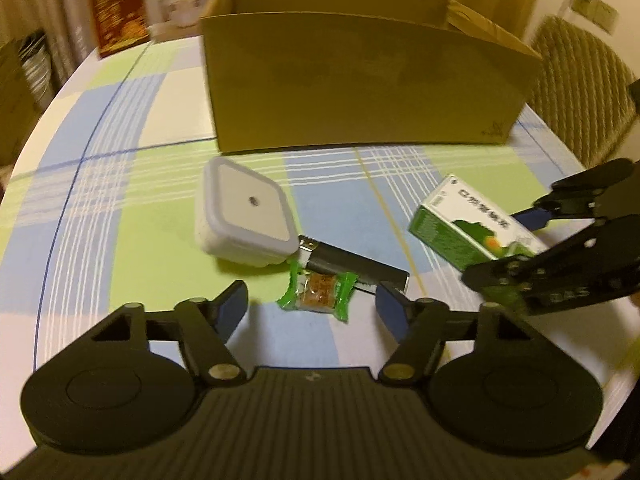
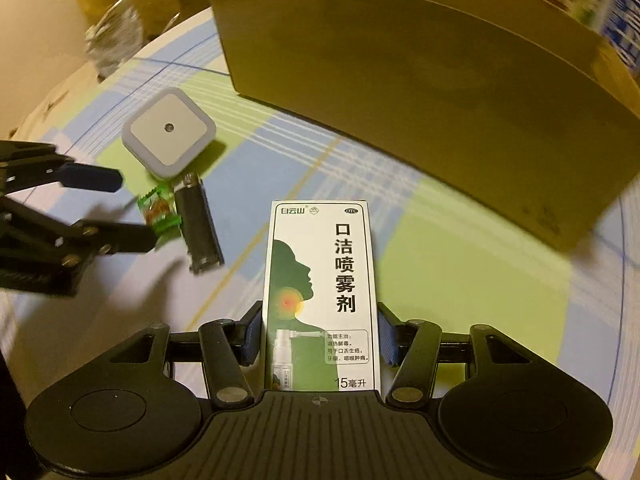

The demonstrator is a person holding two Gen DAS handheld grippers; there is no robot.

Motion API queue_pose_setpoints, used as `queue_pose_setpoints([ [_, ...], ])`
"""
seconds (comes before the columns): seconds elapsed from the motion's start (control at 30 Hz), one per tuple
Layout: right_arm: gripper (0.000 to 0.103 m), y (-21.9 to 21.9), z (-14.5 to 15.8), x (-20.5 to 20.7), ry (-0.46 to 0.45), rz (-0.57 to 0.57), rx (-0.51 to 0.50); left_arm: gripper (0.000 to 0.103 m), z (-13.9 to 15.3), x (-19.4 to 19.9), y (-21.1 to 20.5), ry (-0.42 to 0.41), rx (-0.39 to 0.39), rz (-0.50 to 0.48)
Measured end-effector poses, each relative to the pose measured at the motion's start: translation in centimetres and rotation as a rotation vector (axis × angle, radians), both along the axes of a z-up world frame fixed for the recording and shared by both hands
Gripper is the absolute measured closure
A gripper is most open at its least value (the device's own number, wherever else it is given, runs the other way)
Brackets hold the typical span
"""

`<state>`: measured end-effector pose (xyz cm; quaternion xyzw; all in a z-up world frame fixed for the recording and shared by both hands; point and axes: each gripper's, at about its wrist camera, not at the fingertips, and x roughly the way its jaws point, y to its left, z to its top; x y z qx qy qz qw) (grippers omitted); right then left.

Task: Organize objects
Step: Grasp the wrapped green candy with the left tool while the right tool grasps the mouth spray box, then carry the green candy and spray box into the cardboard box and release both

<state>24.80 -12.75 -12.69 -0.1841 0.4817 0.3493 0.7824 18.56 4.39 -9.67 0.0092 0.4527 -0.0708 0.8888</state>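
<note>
Your right tool (image 2: 320,340) is clamped on the spray box (image 2: 320,292), lifted just short of the cardboard box (image 2: 420,92). Next, carry it over that wall and release. Your left tool (image 1: 312,304) hangs wide open and empty around the candy (image 1: 320,294) on the counter (image 1: 120,220).

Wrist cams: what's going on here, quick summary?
A person is tidying small items on a checked tablecloth using two handheld grippers. The right gripper is shut on a green-and-white spray box, held in front of an open cardboard box. The left gripper is open, poised just short of a green-wrapped candy. A black lighter and a white square night light lie beside the candy, not yet picked up.
</note>
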Motion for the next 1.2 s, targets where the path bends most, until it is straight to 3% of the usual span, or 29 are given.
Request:
queue_pose_setpoints([
  [0.2, 0.05, -1.9, 0.4, -1.5, 0.009, -0.085, 0.042, 0.058, -1.3, 0.9, -0.6, 0.009, 0.04, -0.104],
  [0.27, 0.05, -2.2, 0.4, -1.8, 0.006, -0.116, 0.044, 0.059, -1.6, 1.0, -0.8, 0.003, 0.057, -0.128],
  [0.5, 0.05, -2.7, 0.6, -2.8, -0.01, -0.152, 0.04, 0.077, -1.5, 0.8, -0.7, -0.008, 0.056, -0.126],
  [0.8, 0.039, -2.2, 0.2, -2.2, -0.037, -0.168, 0.026, 0.079, -1.3, -0.7, -1.0, 0.0, 0.051, -0.09],
  [0.9, 0.04, -1.9, 0.0, -2.2, -0.044, -0.181, 0.018, 0.079, -1.2, -1.1, -0.9, 0.011, 0.03, -0.069],
  [0.97, 0.05, -1.9, 0.1, -2.4, -0.049, -0.201, 0.019, 0.079, -1.2, -1.2, -0.9, 0.019, 0.02, -0.056],
  [1.2, 0.051, -3.0, 0.7, -4.2, -0.039, -0.28, 0.039, 0.081, -0.6, -2.3, -1.4, 0.039, 0.005, -0.023],
])
